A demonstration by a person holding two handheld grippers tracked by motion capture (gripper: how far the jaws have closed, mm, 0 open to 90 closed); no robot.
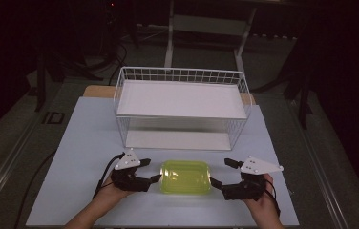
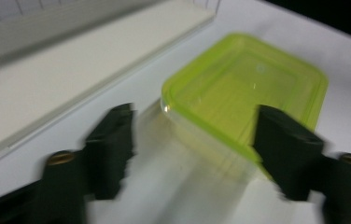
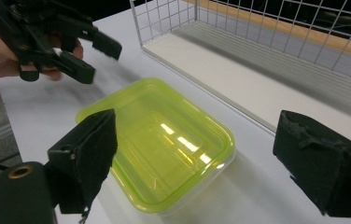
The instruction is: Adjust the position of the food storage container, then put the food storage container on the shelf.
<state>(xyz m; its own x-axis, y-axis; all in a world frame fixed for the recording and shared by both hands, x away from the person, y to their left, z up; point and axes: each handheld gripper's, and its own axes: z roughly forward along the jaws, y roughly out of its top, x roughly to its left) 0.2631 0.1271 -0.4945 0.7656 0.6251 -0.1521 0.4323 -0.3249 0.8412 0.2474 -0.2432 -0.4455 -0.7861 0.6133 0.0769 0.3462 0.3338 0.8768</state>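
Container first: a clear plastic box with a translucent lime-green snap lid, rectangular with rounded corners, lies flat on the pale grey surface near its near edge, between my two grippers. My left gripper sits just left of the box, its black fingers spread wide; I see one tip close by the box's left end, but I cannot tell whether it touches. In the left gripper view the box lies ahead between the fingers, with its near corner reaching in between them and the pads apart from its sides; that view is blurred. My right gripper sits just right of the box, fingers wide too, one tip close to the box's right end. In the right gripper view the box lies between the two fingers, closer to the left one; the right finger stands well apart from it.

The lid is glossy and throws back bright glints; a shallow raised border runs round its top. The clear base shows beneath the lid's rim. The finger pads look matt, rough and a little frayed at their edges. Beyond the box, farther off, stands a white wire-mesh basket rack with a flat white shelf.
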